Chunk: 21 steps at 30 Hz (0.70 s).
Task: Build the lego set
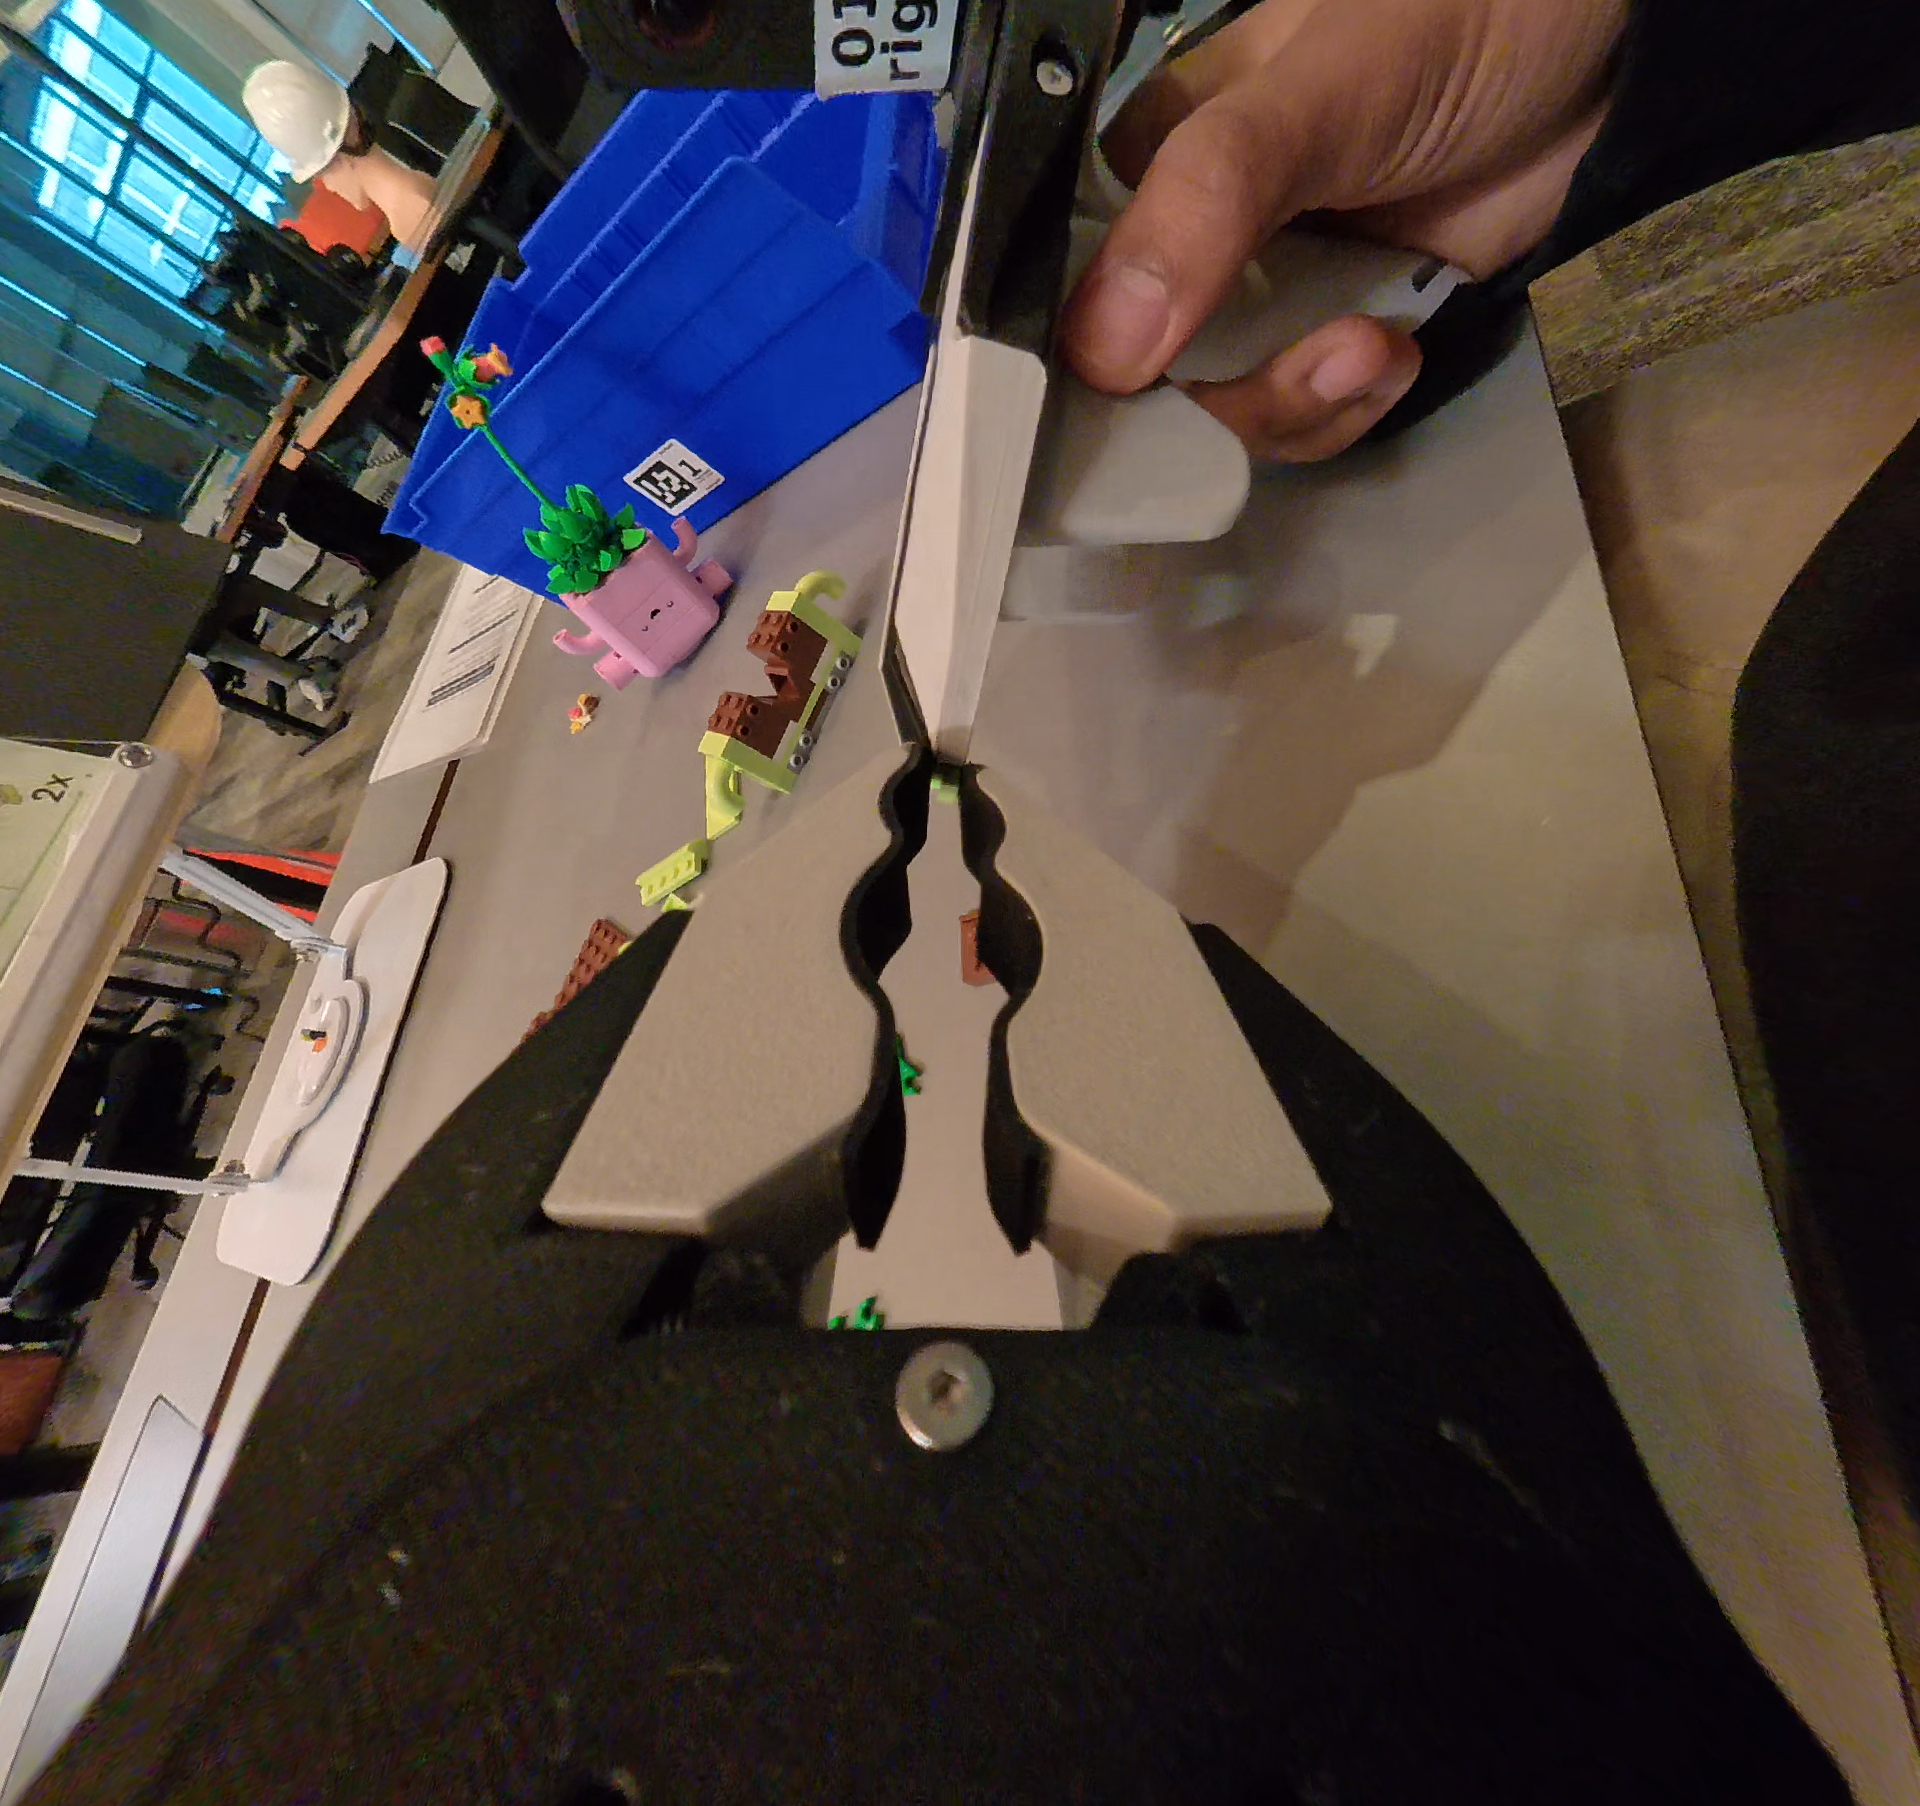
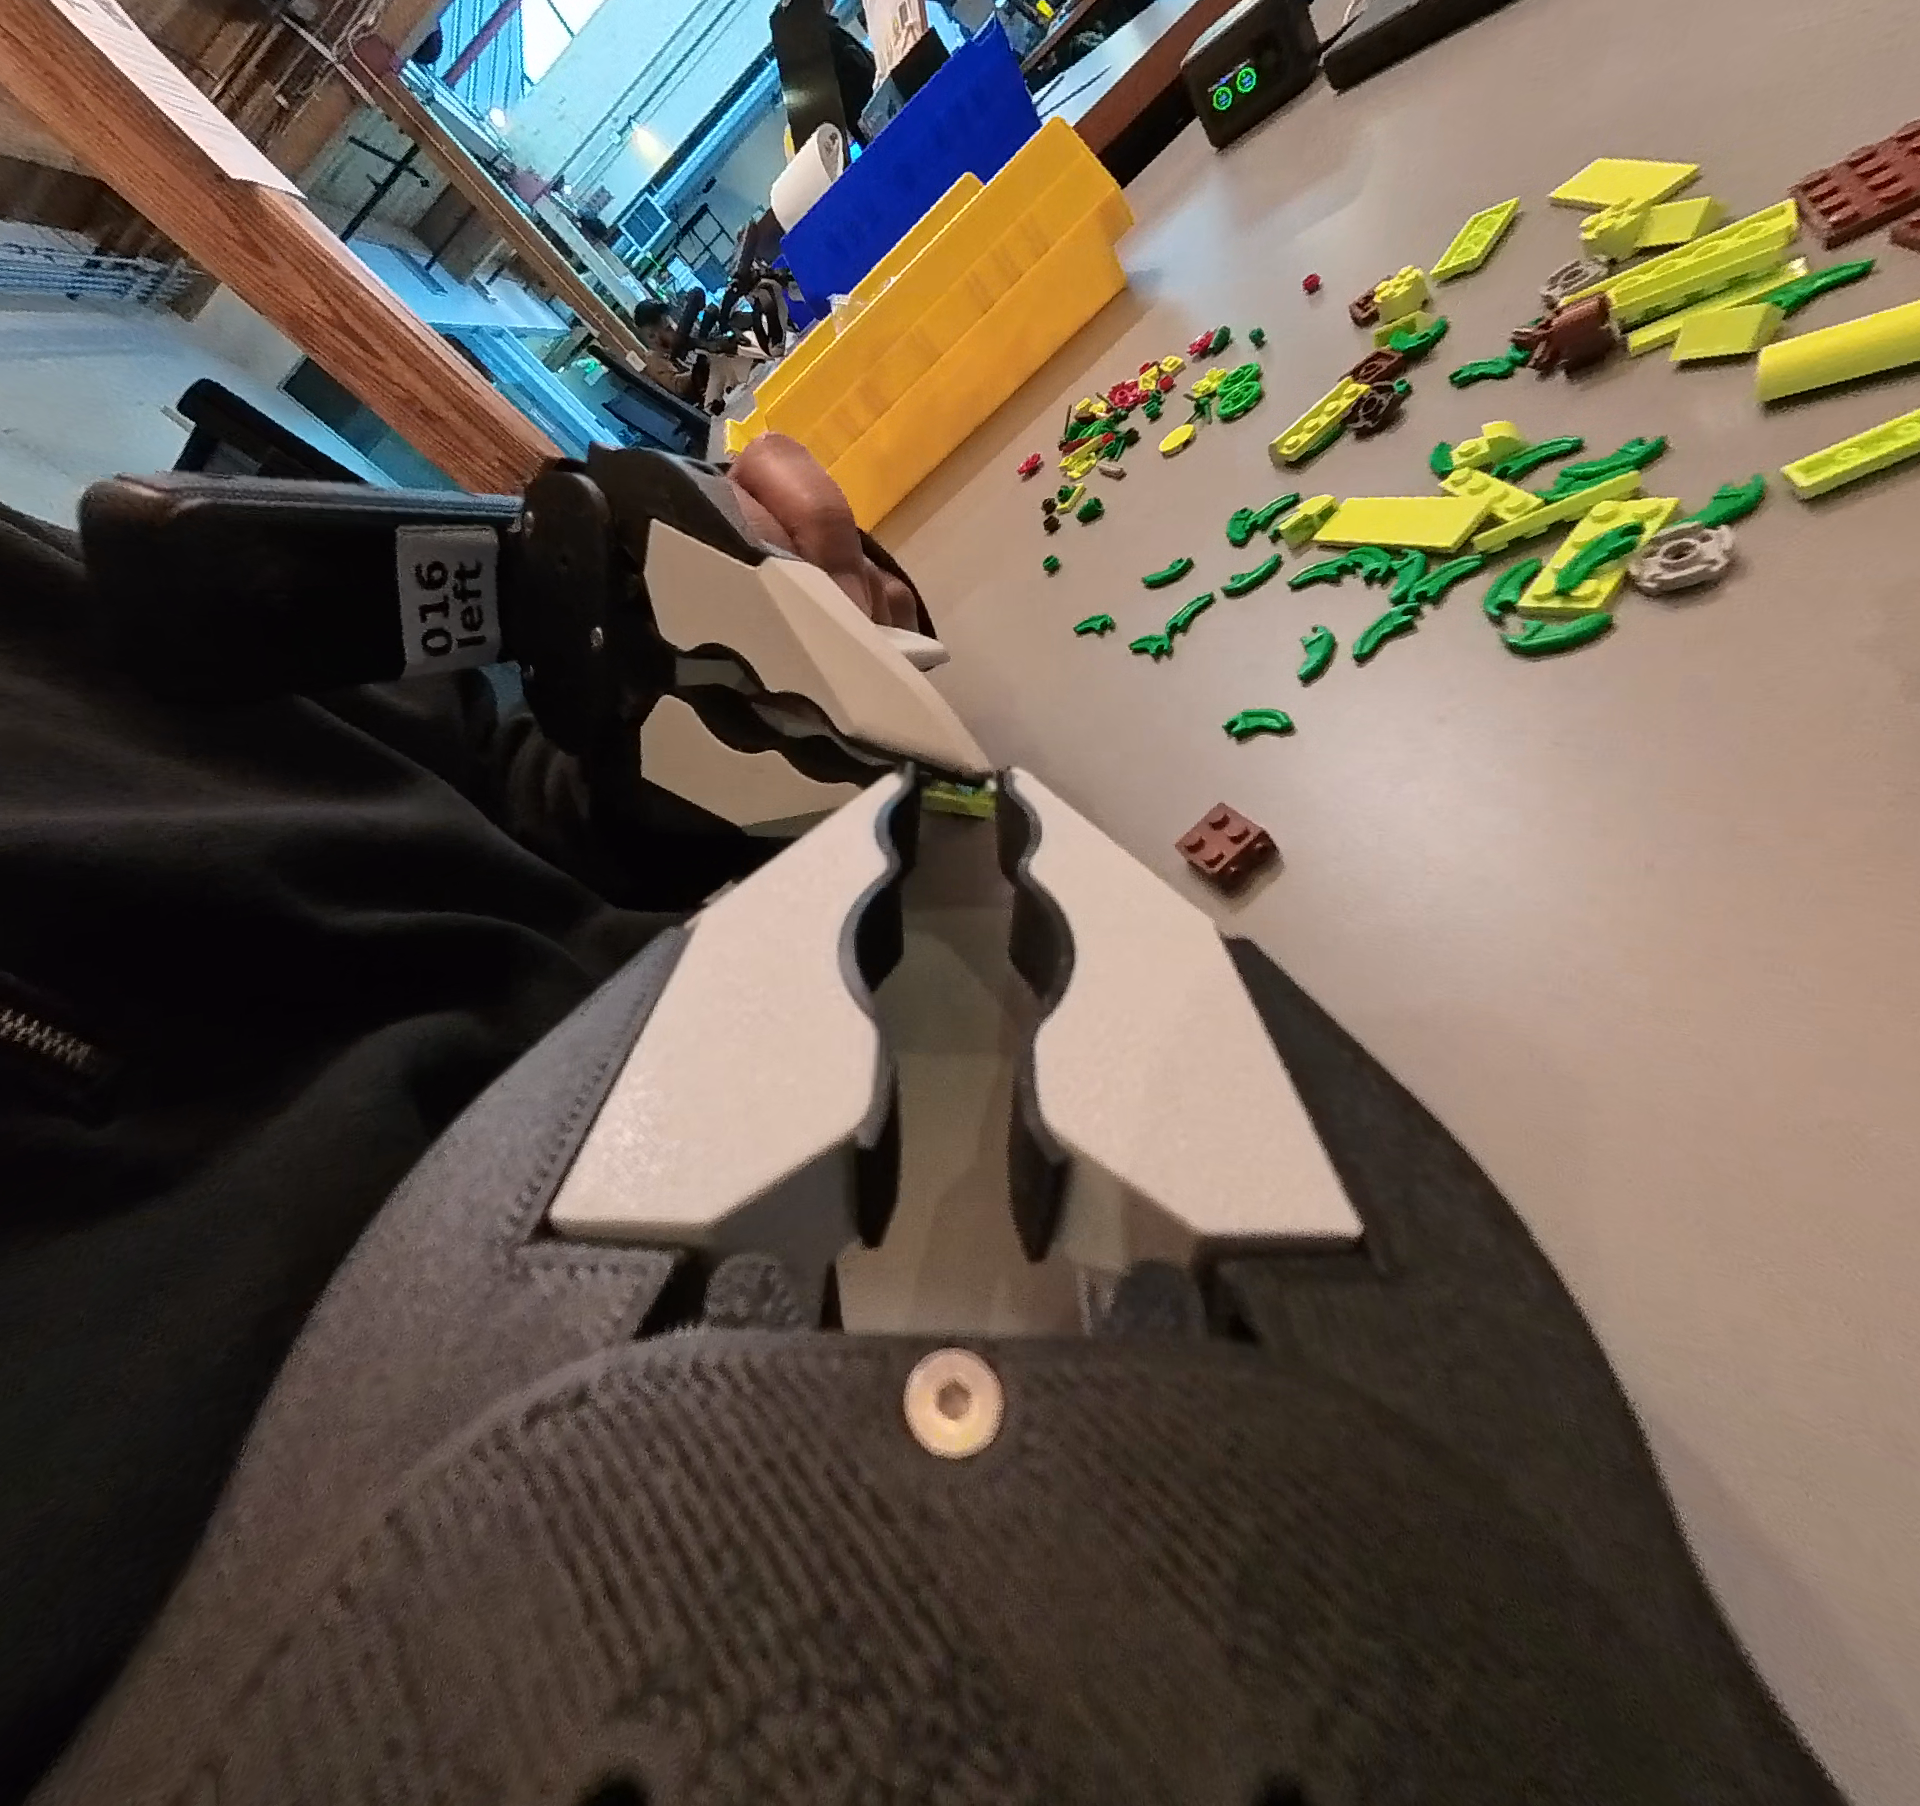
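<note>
Blue bins [image 1: 717, 302] and yellow bins [image 2: 956, 322] sit on the grey table [image 2: 1455, 1029].

Grey table [image 2: 1455, 1081] — loose lime & green pieces [image 2: 1507, 530] scattered far right, brown brick [image 2: 1226, 847] nearer, yellow bin [image 2: 966, 322] far behind w/ blue bin [image 2: 914, 167]. Other view: pink planter figure [image 1: 644, 603], brown-lime build [image 1: 790, 686], blue bins [image 1: 717, 302], paper sheet [image 1: 468, 665].

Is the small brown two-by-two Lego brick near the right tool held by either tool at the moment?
No, the small brown two-by-two Lego brick lies alone on the grey table, beside the right tool.
</note>
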Each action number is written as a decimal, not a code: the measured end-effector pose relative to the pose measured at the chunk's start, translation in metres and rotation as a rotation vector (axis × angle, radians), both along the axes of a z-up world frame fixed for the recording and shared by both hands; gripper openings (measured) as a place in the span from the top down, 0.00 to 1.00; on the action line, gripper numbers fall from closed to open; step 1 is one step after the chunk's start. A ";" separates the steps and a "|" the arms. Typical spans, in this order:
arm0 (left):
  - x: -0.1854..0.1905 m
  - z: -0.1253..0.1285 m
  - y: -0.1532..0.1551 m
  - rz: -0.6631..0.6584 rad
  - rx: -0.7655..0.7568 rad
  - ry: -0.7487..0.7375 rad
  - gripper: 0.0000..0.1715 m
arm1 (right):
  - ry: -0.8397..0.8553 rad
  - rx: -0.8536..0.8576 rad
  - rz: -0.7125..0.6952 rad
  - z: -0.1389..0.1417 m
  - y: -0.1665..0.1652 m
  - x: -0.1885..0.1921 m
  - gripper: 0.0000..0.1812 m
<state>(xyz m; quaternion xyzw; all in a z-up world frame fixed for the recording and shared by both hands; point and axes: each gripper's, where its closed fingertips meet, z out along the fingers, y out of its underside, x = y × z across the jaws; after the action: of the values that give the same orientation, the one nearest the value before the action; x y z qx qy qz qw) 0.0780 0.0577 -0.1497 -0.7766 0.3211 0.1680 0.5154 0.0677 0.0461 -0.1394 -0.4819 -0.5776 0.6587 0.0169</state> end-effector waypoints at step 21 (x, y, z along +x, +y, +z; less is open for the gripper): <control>-0.031 -0.021 -0.005 0.079 -0.153 -0.382 0.83 | -0.078 0.786 -0.090 -0.069 0.042 0.002 0.93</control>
<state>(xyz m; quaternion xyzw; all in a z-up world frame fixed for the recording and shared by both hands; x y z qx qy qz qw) 0.0470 0.0530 -0.1705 -0.8432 0.1987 0.0126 0.4993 0.0702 0.0883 -0.2081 -0.4880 -0.7643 0.3672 0.2069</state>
